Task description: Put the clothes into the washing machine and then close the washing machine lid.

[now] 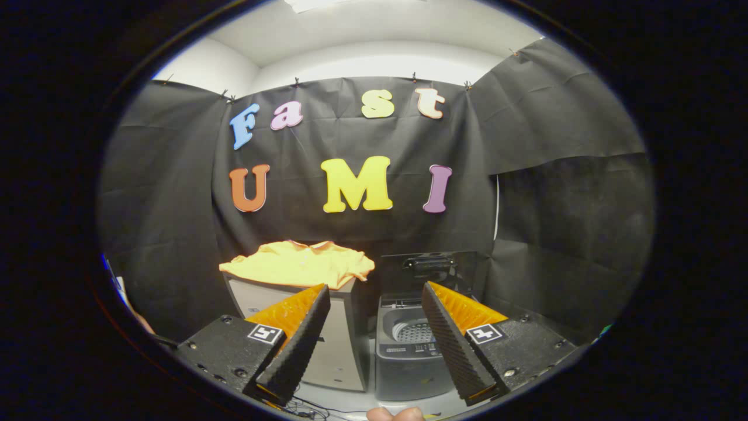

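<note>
Gripper view: tongs (374, 318) spread wide, nothing between the fingers, both pointing forward and well short of everything ahead.

Beyond the left finger: a crumpled yellow-orange cotton-looking shirt (298, 263), lying flat in a loose heap over the top of a pale beige box-shaped cabinet (336, 351), covering most of that top and drooping a little over its front and right edges. Judged soft, light and limp, likely to sag and trail once lifted; no stiffness to push against. Best hold probably a bunched fold near the middle of the heap or the raised ridge by the collar, pinched deep so that both layers come along; a grip on a thin overhanging hem would likely let the rest drag across the cabinet's edge.

Between the fingers, just right of the cabinet and lower: a small grey top-loading washing machine (409, 365), dark tinted lid (435, 269) standing upright at the back, perforated drum open to view.

Writing: a strip of print on the machine's front control panel, too small to read. Square black-and-white markers on the tongs' bodies, no legible brand anywhere.

A fingertip (394, 414) just below the tongs.
</note>
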### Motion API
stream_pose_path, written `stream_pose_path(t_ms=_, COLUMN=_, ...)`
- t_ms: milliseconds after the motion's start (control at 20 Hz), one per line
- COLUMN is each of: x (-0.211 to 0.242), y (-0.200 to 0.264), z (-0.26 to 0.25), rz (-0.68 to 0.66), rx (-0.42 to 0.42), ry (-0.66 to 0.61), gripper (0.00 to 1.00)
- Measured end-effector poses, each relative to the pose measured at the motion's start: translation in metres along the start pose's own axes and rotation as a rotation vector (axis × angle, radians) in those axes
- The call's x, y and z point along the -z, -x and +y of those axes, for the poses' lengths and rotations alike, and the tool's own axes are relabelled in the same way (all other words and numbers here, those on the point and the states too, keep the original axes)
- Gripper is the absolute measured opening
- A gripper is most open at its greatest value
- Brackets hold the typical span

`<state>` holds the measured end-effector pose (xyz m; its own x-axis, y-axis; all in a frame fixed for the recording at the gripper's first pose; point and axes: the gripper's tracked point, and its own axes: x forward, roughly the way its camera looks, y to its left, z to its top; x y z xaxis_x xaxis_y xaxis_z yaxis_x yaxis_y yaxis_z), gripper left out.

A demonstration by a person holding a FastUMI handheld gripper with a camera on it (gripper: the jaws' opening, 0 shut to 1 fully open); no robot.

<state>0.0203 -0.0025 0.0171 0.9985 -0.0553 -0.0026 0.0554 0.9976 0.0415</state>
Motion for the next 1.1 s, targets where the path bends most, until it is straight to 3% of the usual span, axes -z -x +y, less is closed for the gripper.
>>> stream_pose_path(t_ms=700, x=-0.045, y=-0.057, z=0.132, rz=0.01, rx=-0.094, ry=-0.002, gripper=0.99)
stream_pose_path(t_ms=1100, x=-0.067, y=-0.134, z=0.161, rz=0.103, rx=-0.174, ry=0.012, gripper=0.99)
